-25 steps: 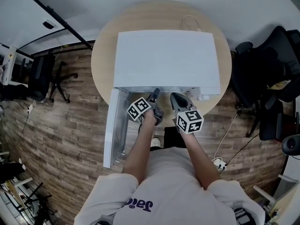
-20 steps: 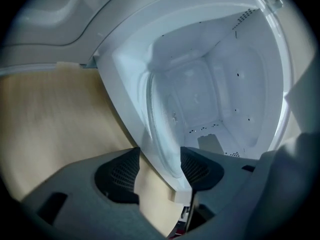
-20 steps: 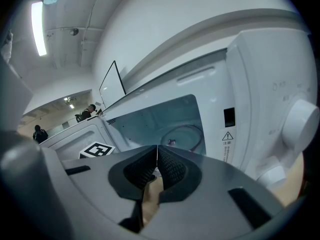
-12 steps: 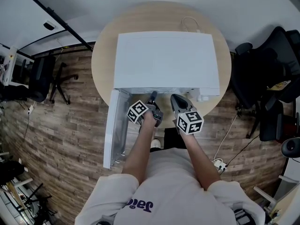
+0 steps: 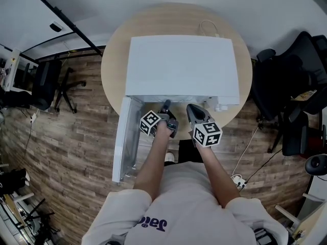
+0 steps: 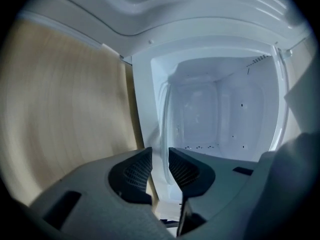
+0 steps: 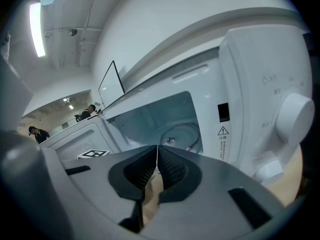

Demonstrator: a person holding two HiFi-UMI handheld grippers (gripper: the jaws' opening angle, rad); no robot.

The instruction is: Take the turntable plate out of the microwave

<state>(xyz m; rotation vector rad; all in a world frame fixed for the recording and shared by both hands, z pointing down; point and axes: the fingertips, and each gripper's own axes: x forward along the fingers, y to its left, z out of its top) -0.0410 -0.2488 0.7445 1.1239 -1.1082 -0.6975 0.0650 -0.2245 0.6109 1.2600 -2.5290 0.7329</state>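
A white microwave (image 5: 181,65) stands on a round wooden table (image 5: 113,65), its door (image 5: 124,137) swung open to the left. The clear glass turntable plate (image 7: 180,133) lies on the cavity floor. My left gripper (image 5: 166,104) reaches into the opening. In the left gripper view the plate's rim (image 6: 163,119) runs edge-on between the pads of the left gripper (image 6: 160,159). Its jaws are closing, with a thin gap still on each side of the glass. My right gripper (image 5: 190,107) waits at the opening's right side. The right gripper (image 7: 157,156) is shut on nothing.
The control panel with its knob (image 7: 295,116) is right of the cavity. A white cable (image 5: 207,24) lies on the table behind the microwave. Office chairs stand at the right (image 5: 291,80) and the left (image 5: 46,83) on the wooden floor.
The left gripper's marker cube has rolled a little at the microwave's opening. The right gripper has kept still.
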